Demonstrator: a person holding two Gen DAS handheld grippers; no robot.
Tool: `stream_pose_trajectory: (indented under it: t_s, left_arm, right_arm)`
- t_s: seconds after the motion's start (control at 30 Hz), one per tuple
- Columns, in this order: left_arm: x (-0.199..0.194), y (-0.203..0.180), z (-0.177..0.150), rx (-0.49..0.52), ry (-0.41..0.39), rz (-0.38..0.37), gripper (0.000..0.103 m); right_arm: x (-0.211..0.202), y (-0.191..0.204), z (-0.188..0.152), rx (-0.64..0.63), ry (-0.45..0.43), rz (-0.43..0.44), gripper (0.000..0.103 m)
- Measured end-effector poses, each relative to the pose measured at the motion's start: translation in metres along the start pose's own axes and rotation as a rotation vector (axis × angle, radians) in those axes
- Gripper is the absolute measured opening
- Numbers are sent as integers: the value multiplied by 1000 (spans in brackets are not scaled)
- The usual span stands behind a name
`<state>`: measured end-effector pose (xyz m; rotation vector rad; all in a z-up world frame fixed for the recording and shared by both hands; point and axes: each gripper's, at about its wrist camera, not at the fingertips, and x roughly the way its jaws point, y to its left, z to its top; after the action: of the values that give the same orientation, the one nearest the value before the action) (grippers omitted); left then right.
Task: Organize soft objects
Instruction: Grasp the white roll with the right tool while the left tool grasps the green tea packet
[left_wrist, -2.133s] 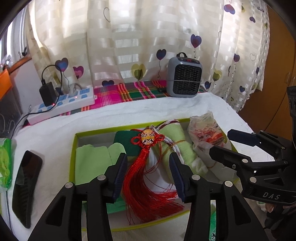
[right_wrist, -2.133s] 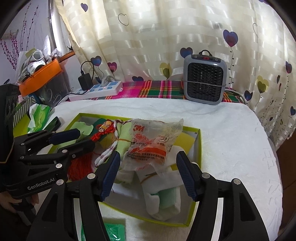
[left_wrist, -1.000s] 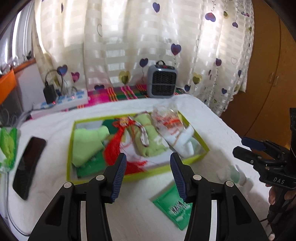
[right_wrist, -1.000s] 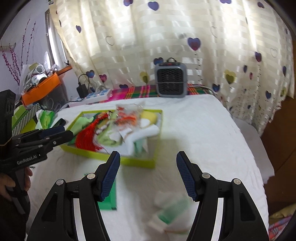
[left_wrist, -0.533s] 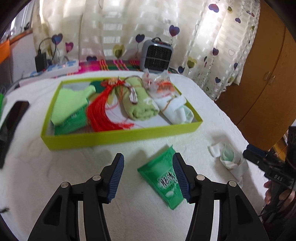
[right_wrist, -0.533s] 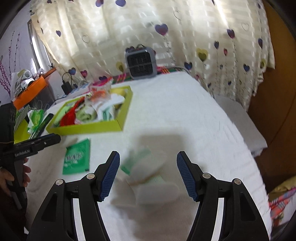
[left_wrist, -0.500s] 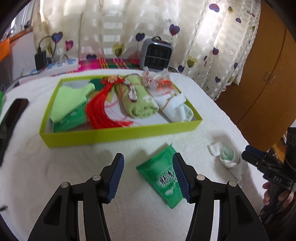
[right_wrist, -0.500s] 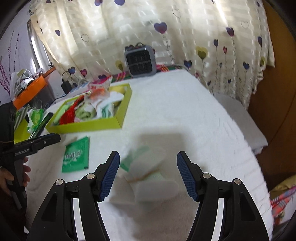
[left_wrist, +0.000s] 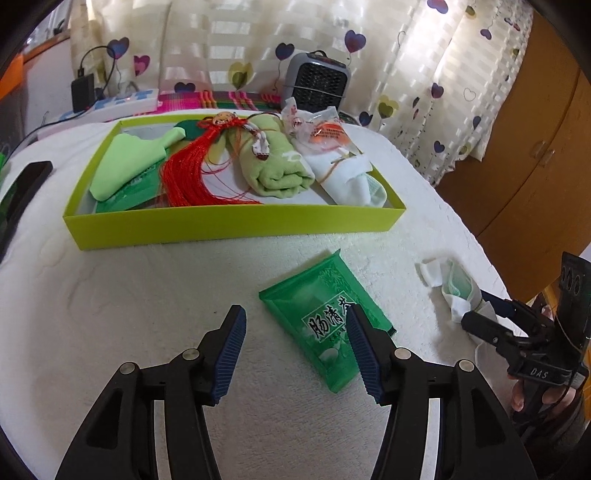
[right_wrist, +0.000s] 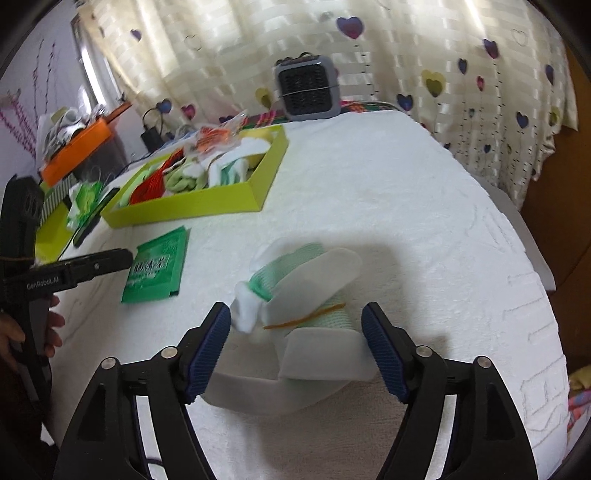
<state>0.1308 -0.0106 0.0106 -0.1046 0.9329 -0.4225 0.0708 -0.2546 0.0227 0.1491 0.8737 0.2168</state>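
My right gripper (right_wrist: 295, 343) is spread wide, its blue pads on either side of the white-and-green sock bundle (right_wrist: 306, 295) without clamping it. The bundle lies on the white cloth (right_wrist: 388, 192), well apart from the yellow-green tray (right_wrist: 207, 206), on the side away from the phone. Whether the pads touch the fabric I cannot tell; the view is blurred there.

My left gripper (left_wrist: 293, 350) is equally wide open and grips nothing. It hovers just in front of the tray (left_wrist: 229, 225), its right pad over the near edge of the green packet (left_wrist: 325, 317). The packet lies flat on the cloth, near the tray's front wall. Inside the tray lie the green towel roll (left_wrist: 275, 162), the red tassel (left_wrist: 188, 173), the white socks (left_wrist: 351, 177) and the plastic pouch (left_wrist: 321, 133).

Compared with two seconds ago, both grippers have withdrawn from above the tray. The left has come down toward the packet; the right has moved out to the sock bundle. Half a second ago the bundle sat farther ahead of the right pads; it now lies between them.
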Motion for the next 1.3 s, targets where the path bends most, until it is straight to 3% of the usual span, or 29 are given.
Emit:
stream_pose_trajectory:
  t_s: [0.3, 0.47, 0.8, 1.07, 1.3]
  left_arm:
    - [7, -10, -3, -3, 23, 11, 58]
    - [11, -18, -3, 1, 27, 12, 63]
    - [19, -31, 1, 11, 38, 66, 64]
    - [28, -50, -2, 119, 62, 192, 64]
    - [26, -48, -5, 106, 56, 206, 64]
  right_arm:
    - [7, 2, 0, -33, 41, -26, 74]
    - [7, 3, 0, -49, 47, -32, 74]
    - [1, -6, -3, -31, 31, -74, 45]
    - [1, -5, -2, -44, 29, -79, 36]
    - [1, -4, -3, -46, 27, -77, 35]
